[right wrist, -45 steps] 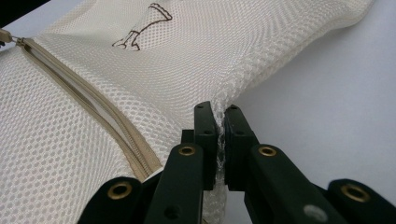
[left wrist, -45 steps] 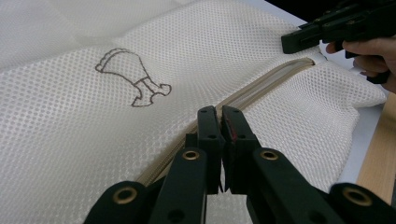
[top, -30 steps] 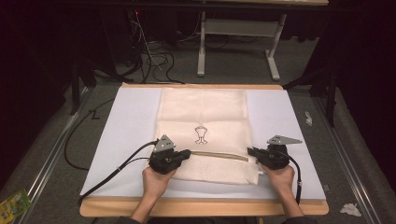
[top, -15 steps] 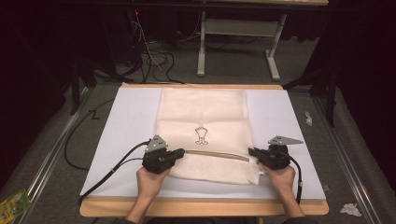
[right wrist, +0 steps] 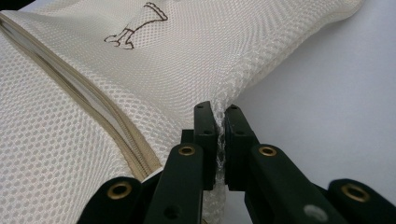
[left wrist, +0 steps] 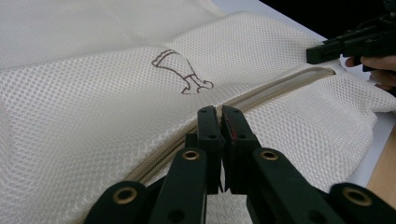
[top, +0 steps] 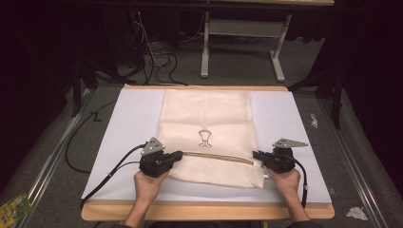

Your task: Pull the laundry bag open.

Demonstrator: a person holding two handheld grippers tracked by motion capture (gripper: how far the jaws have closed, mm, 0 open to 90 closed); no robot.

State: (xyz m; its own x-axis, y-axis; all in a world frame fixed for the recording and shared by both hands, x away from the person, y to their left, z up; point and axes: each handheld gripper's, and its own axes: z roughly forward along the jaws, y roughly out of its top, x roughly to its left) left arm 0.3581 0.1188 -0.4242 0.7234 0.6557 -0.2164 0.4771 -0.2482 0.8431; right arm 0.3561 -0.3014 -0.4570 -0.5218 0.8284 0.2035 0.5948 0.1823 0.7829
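Now the left gripper (top: 177, 156), jaws pinched on the zipper (top: 218, 157), has slid toward nine o'clock, opening the mesh bag (top: 209, 123) while the right gripper (top: 257, 155) clamps its edge.

The room was dark, with light falling mostly on the worktop (top: 294, 123), a white sheet over a pale wooden board whose edge showed at the near and far sides. Grey carpet (top: 237, 71) covered the floor around it. Beyond the far edge stood the white metal legs of a desk (top: 205, 52), and a tangle of black cables (top: 157, 59) lay on the floor beside them. A metal rail (top: 52, 156) ran along the floor on the left. Scraps of white paper (top: 356, 213) lay at the right, and a green packet (top: 13, 208) at the near left corner.
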